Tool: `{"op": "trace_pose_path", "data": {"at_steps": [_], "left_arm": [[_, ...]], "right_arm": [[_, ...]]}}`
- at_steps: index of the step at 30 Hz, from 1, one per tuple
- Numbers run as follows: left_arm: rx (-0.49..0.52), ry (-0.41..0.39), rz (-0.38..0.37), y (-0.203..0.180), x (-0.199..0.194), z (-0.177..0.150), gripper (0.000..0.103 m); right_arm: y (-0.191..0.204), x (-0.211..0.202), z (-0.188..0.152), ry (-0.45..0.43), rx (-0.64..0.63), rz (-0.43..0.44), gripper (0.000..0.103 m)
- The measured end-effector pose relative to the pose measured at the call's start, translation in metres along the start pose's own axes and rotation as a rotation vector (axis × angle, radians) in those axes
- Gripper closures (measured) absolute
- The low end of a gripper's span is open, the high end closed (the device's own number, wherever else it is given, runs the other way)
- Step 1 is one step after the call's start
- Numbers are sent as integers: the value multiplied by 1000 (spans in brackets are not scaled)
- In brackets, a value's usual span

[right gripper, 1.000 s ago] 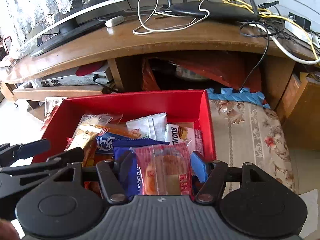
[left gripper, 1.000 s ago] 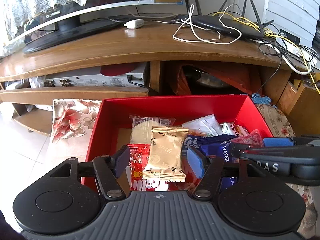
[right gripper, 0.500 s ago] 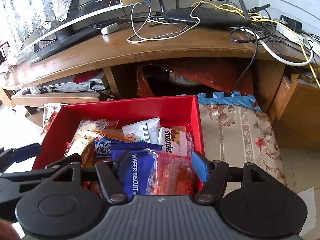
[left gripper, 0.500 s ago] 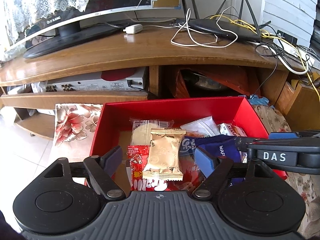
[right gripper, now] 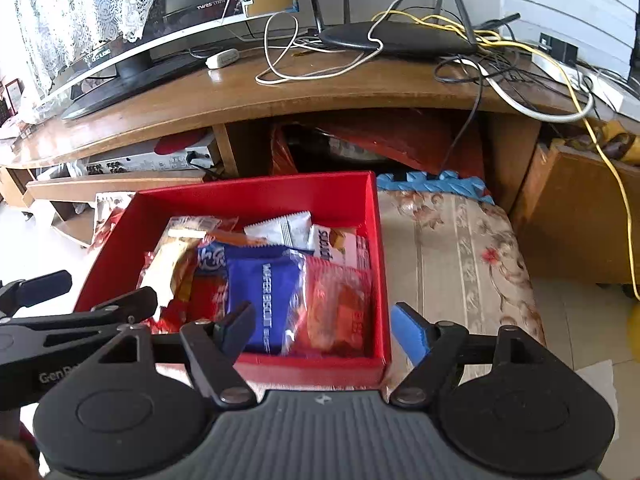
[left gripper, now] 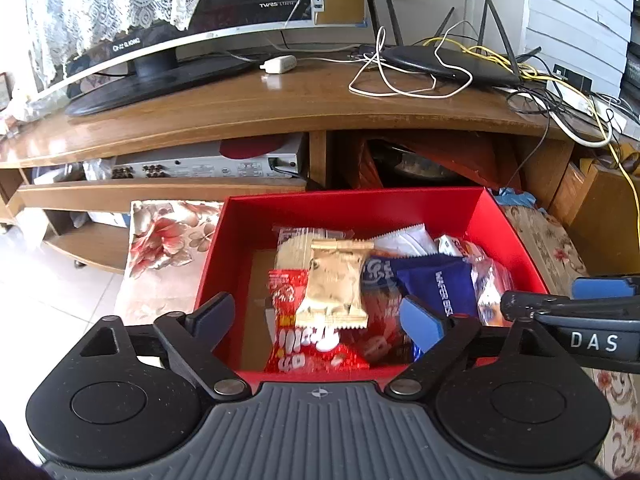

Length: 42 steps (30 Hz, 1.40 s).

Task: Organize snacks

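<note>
Left wrist view: my left gripper (left gripper: 316, 314) and right gripper (right gripper: 320, 330) jaws are opening, empty, above crinkly foil snack packets (left gripper: 336, 284) in the glossy red cardboard box (left gripper: 352, 208).

I see the box (left gripper: 224, 248) on the cloth-covered surface (right gripper: 460, 248), in front of the wooden TV stand (left gripper: 280, 108). In the box, the wafer biscuit packet (right gripper: 264, 296) lies near the front wall, the clear-wrapped pastry (right gripper: 340, 304) just right of it against the right wall. At the left, the foil packet (left gripper: 336, 284) lies on the candy bag (left gripper: 288, 344). On the stand, the monitor (left gripper: 160, 40) sits toward the left end, the router (left gripper: 448, 62) toward the right.
</note>
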<state>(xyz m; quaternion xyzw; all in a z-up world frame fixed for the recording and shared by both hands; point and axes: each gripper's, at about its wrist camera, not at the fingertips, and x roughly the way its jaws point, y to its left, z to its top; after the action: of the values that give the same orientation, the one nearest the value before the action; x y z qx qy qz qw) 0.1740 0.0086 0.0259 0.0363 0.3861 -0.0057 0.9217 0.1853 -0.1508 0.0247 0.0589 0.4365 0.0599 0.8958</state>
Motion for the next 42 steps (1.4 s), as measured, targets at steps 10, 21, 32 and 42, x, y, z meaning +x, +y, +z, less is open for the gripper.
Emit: {"op": "trace_pose_path", "data": {"at_steps": [10,21,32,42], "left_arm": [[4,-35,16,2,-23,-20,0],[46,-61,48,-2,-44,-44,0],[-12,-45,44,1,-64,-52,1],[-51,15,14,6,-65,-60,1]], "right_arm": [[2,-21,-25,13,6,8,30],[6,-44,-49,9,7,28,29],[5,-63,-59,-13,12,58,29],[7,-65,-68,3,2,64,29]]}}
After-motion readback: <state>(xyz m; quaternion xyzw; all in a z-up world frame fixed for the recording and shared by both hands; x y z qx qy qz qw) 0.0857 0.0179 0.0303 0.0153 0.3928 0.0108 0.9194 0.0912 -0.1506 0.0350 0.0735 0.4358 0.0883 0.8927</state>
